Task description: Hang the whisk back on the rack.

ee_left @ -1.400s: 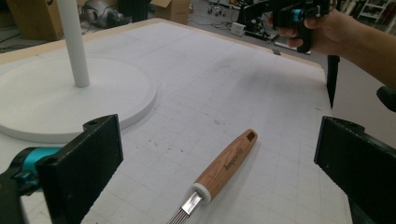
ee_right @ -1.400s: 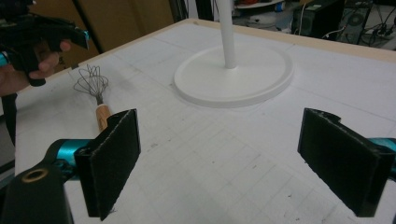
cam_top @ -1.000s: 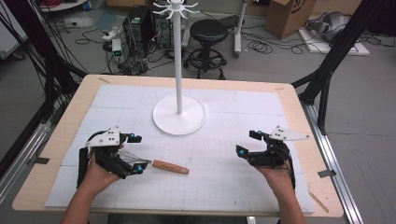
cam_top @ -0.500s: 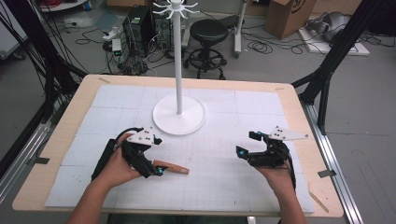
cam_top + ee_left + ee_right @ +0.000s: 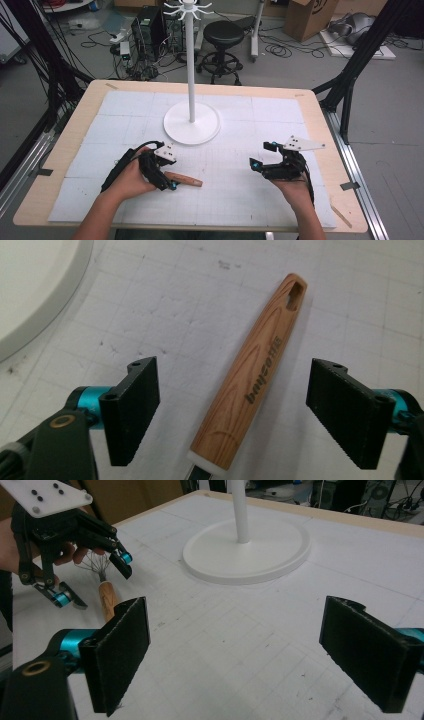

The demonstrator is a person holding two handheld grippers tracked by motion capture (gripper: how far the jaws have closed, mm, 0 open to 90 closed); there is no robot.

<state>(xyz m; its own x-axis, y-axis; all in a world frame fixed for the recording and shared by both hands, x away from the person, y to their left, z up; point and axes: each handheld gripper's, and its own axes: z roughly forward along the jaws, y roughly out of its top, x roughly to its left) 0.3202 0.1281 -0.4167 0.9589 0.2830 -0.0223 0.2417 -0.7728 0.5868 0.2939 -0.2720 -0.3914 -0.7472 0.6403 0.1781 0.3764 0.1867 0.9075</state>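
Straddling the wooden handle (image 5: 250,385), the left claw (image 5: 165,172) stands wide open with nothing yet gripped; pads (image 5: 131,407) well clear of the wood on either side, handle running between them and slightly off the midline, nearer the right-hand pad in the left gripper view. Lying flat on the white gridded mat (image 5: 235,195), front-left of the tabletop (image 5: 65,145), the handle points its slotted end away from the claw. Seen from the right gripper view, thin wires fan out at the handle's near end under the left claw, so probably a whisk (image 5: 102,580); cannot tell more from these pictures.

Farther out, the right claw (image 5: 262,160) hovers equally wide open and empty over the mat's right side, well apart from the handle. Behind both, the white stand (image 5: 191,120) with round base and tall pole, hooks at the top.

Risks, as a judgement: closing off-centre could push the tapered, smooth handle sideways or make it roll before both pads bite. Gripping low near the white collar could pinch the wires instead of the wood. Clamping too near one end might let the far end droop and swing on lifting. Coming down further with pads this low might scrape the mat.
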